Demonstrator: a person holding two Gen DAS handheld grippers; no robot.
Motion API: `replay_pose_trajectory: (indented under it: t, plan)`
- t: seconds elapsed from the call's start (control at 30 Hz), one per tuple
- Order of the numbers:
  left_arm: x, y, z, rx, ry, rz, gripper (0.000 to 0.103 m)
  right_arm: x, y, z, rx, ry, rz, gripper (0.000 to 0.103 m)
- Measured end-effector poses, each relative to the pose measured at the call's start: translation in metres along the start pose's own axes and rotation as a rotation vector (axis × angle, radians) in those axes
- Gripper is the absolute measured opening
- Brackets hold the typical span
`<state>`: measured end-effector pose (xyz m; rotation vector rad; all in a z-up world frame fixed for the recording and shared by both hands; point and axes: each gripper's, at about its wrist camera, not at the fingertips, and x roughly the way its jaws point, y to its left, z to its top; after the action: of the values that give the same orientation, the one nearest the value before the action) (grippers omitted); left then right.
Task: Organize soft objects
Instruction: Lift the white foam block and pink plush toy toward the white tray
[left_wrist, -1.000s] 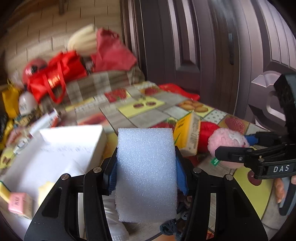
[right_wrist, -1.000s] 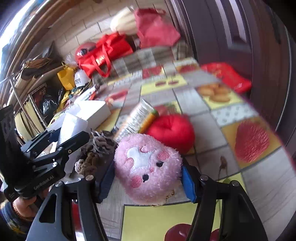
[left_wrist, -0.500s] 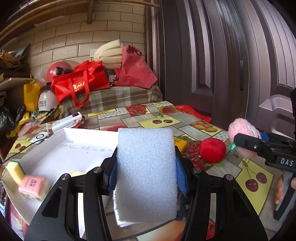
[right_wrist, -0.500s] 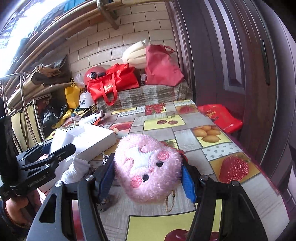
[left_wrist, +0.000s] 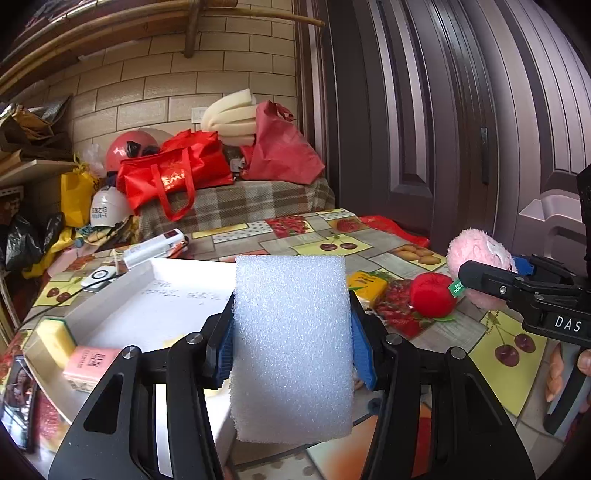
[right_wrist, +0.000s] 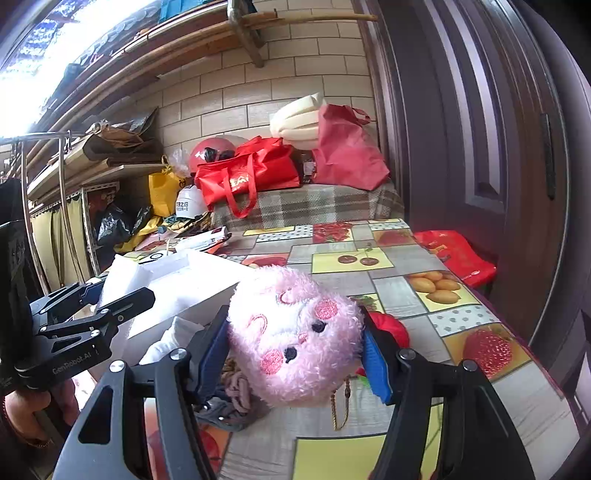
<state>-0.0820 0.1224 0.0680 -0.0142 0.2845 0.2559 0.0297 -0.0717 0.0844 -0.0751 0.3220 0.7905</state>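
Observation:
My left gripper is shut on a white foam block, held upright above the near edge of a white box. A fluffy pink plush with an embroidered face is squeezed between the blue pads of my right gripper, lifted over the fruit-patterned table. From the left wrist view the pink plush and right gripper show at the right. The left gripper with the foam block appears at the left in the right wrist view. A red plush ball lies on the table.
The white box holds a yellow sponge and a pink packet. A yellow carton lies by the red ball. Grey cloth sits under the plush. Red bags and a dark door stand behind.
Both grippers rose and tilted up with their loads, so the wall and bags came into view. The plush left the table; the foam block moved over the white box.

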Motion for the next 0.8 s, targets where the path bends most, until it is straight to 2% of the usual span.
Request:
replay_pose_trajectory:
  t: [0.2,0.37,0.8]
  plan:
    - [-0.009,0.022,-0.004,-0.001,-0.015,0.042,0.052,0.015,0.013,0.001,-0.011,0.024,0.035,0.064]
    - [-0.012,0.049,-0.007,-0.051,-0.004,0.072,0.052,0.028,0.031,0.001,-0.011,0.021,0.071,0.064]
    - [0.002,0.086,-0.007,-0.092,0.000,0.154,0.052,0.070,0.101,0.004,-0.114,0.041,0.191,0.065]
